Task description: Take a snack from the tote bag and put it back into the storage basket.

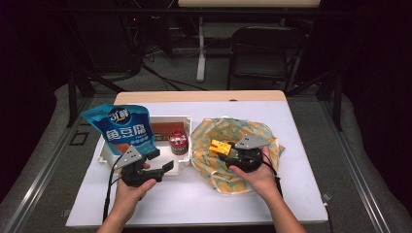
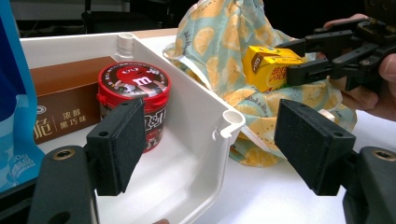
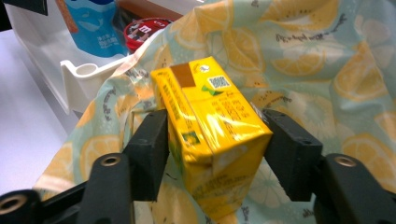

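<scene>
We saw the right gripper (image 3: 212, 140) clasping a glossy yellow drink carton (image 3: 210, 135) | over lemon-print cloth (image 3: 327, 60) | left gripper (image 2: 210, 144) gaped empty

Both grippers are showing matte black bodies. The left gripper (image 1: 163, 167) is carrying a grey three-cornered plate on top, and a black cable is trailing from it toward the near edge. The right gripper (image 1: 224, 151) is wearing the same grey plate, with its own black cable. Their jaws are ending in flat, rough-textured black pads (image 2: 125, 142), and brass-ringed screw holes are showing near the jaw bases. The forearms are appearing without sleeves.
</scene>
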A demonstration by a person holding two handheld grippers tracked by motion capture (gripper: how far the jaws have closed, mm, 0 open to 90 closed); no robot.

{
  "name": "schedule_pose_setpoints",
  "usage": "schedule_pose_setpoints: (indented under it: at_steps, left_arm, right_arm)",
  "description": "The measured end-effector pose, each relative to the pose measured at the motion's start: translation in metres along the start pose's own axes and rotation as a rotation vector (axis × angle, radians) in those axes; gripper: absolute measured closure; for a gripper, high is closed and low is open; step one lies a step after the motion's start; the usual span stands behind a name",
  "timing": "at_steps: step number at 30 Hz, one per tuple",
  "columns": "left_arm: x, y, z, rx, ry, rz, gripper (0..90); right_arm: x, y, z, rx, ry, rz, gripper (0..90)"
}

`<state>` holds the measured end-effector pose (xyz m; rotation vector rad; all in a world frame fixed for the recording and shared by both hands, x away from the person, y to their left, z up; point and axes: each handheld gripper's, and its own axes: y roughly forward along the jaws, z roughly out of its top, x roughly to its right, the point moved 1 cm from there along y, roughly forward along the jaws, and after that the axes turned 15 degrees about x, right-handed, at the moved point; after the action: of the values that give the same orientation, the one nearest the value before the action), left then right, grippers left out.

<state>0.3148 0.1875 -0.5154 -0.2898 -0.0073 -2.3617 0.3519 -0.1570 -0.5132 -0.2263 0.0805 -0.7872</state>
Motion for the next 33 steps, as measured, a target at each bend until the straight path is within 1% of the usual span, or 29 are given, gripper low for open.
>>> schedule_pose_setpoints:
  at_steps: [4,5,6,8,9,10,11,12,13,14,15,17,18,19,20,21,22,24,25,26,27,28,29,30,31,32,33]
  left_arm:
    - [0.0,0.0,0.0,-0.001,-0.002,0.005,26.4]
    - [0.0,0.0,0.0,-0.003,-0.001,0.012,26.4]
    - [0.0,0.001,-0.001,0.006,-0.002,0.028,26.5]
    - [0.0,0.001,-0.002,0.004,-0.005,0.029,26.6]
    - [-0.001,0.001,-0.001,-0.008,-0.008,0.012,26.7]
    - [0.0,0.001,-0.002,-0.008,-0.007,0.012,26.7]
    - [0.001,0.002,-0.002,0.002,-0.002,0.028,26.7]
    - [0.001,0.002,-0.002,0.002,0.001,0.023,26.7]
    - [0.002,0.003,-0.002,0.003,0.002,0.02,26.7]
    - [0.002,0.002,-0.002,-0.006,0.001,0.002,26.7]
    - [0.003,0.003,-0.002,-0.005,-0.001,0.0,26.7]
    - [0.004,0.003,-0.003,-0.004,-0.001,0.003,26.7]
    - [0.004,0.003,-0.003,-0.004,0.0,0.003,26.8]
    - [0.005,0.003,-0.003,0.004,0.002,0.013,26.8]
    - [0.005,0.003,-0.003,0.006,0.005,0.013,27.0]
    - [0.004,0.002,-0.002,-0.001,0.006,-0.002,27.0]
    - [0.006,0.003,-0.002,0.008,0.011,0.015,27.0]
    - [0.007,0.003,-0.002,0.008,0.022,0.013,27.0]
    - [0.007,0.003,-0.001,0.001,0.02,-0.004,27.0]
    - [0.009,0.004,-0.002,0.007,0.024,0.007,27.0]
    - [0.009,0.005,-0.002,-0.002,0.021,-0.012,27.0]
    - [0.011,0.006,-0.003,0.005,0.025,0.004,27.0]
    - [0.012,0.007,-0.003,-0.005,0.024,-0.017,27.0]
    - [0.014,0.008,-0.003,0.001,0.029,-0.006,27.0]
    - [0.016,0.009,-0.003,-0.001,0.034,-0.007,26.9]
    - [0.018,0.011,-0.003,-0.007,0.03,-0.03,27.0]
    - [0.02,0.012,-0.003,-0.006,0.028,-0.035,27.0]
  right_arm:
    - [-0.006,-0.006,-0.003,0.013,0.005,-0.017,49.7]
    - [-0.009,-0.007,-0.003,0.016,0.004,-0.022,50.2]
    - [-0.011,-0.008,-0.004,0.018,0.0,-0.028,50.2]
    - [-0.016,-0.01,-0.003,0.012,-0.007,-0.047,49.9]
    - [-0.018,-0.009,-0.004,0.019,-0.004,-0.056,49.3]
    - [-0.019,-0.009,-0.003,0.023,0.003,-0.061,48.3]
    - [-0.018,-0.008,-0.003,0.03,0.018,-0.053,44.9]
    - [-0.017,-0.007,-0.003,0.035,0.036,-0.046,40.9]
    - [-0.015,-0.004,-0.002,0.032,0.057,-0.043,39.2]
    - [-0.013,-0.001,-0.002,0.024,0.071,-0.039,39.5]
    - [-0.012,0.001,-0.003,0.015,0.073,-0.041,39.8]
    - [-0.011,0.008,-0.005,0.004,0.075,-0.047,45.0]
    - [-0.011,0.01,-0.006,0.001,0.081,-0.039,45.6]
    - [-0.011,0.012,-0.006,-0.001,0.081,-0.04,47.1]
    - [-0.011,0.013,-0.007,0.0,0.079,-0.047,47.9]
    - [-0.011,0.013,-0.007,0.0,0.082,-0.046,48.9]
    - [-0.011,0.013,-0.007,0.0,0.084,-0.049,49.6]
    - [-0.013,0.011,-0.005,-0.014,0.061,-0.059,50.1]
    - [-0.014,0.011,-0.005,-0.015,0.049,-0.063,50.2]
    - [-0.015,0.01,-0.004,-0.013,0.046,-0.064,50.3]
    - [-0.016,0.009,-0.003,-0.007,0.046,-0.067,50.3]
    - [-0.015,0.008,-0.001,-0.007,0.043,-0.064,50.3]
    - [-0.015,0.006,0.0,0.0,0.05,-0.068,50.2]
    - [-0.014,0.005,0.002,0.008,0.058,-0.072,50.2]
    - [-0.013,0.004,0.003,0.015,0.063,-0.074,50.3]
    - [-0.012,0.003,0.005,0.021,0.066,-0.076,50.3]
    - [-0.012,0.001,0.007,0.026,0.059,-0.079,50.3]
